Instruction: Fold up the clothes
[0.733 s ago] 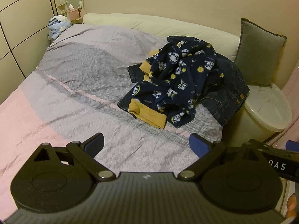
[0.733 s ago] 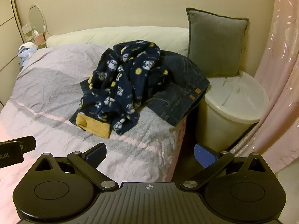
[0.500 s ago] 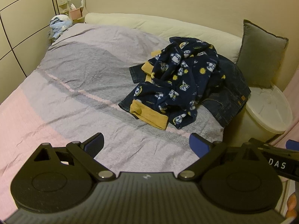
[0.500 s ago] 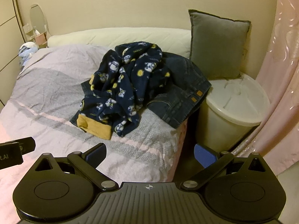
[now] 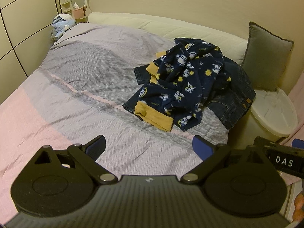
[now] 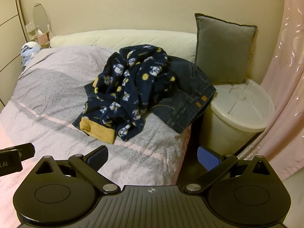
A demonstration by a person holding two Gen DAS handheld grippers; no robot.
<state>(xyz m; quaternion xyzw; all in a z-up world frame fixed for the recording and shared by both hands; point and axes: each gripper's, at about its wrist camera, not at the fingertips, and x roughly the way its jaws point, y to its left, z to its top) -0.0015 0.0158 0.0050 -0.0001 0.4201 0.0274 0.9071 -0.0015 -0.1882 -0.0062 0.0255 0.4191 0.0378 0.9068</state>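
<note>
Navy fleece printed with small white and yellow figures, trimmed with mustard cuffs, is lying crumpled in a heap: the patterned garment [image 5: 182, 83] [image 6: 129, 93] is resting on the far right part of the bed [image 5: 85, 87] [image 6: 49, 95], partly draped over a pair of dark jeans [image 5: 235, 98] [image 6: 186, 102] whose waistband is hanging just over the bed's right edge. Beside that edge a white lidded bin [image 5: 273, 112] [image 6: 241, 112] is standing, with a grey cushion [image 5: 266, 57] [image 6: 222, 51] leaning against the wall behind it.

The left gripper [image 5: 149, 147] is hovering over the striped grey-and-pink bedspread with its jaws spread wide and nothing between them; the clothes pile is lying well ahead of it and slightly to the right. The right gripper [image 6: 153, 154] is also holding its jaws fully apart and empty, above the bed's near right corner, with the garment heap lying ahead and slightly left of the gap. Neither gripper is touching any fabric.
</note>
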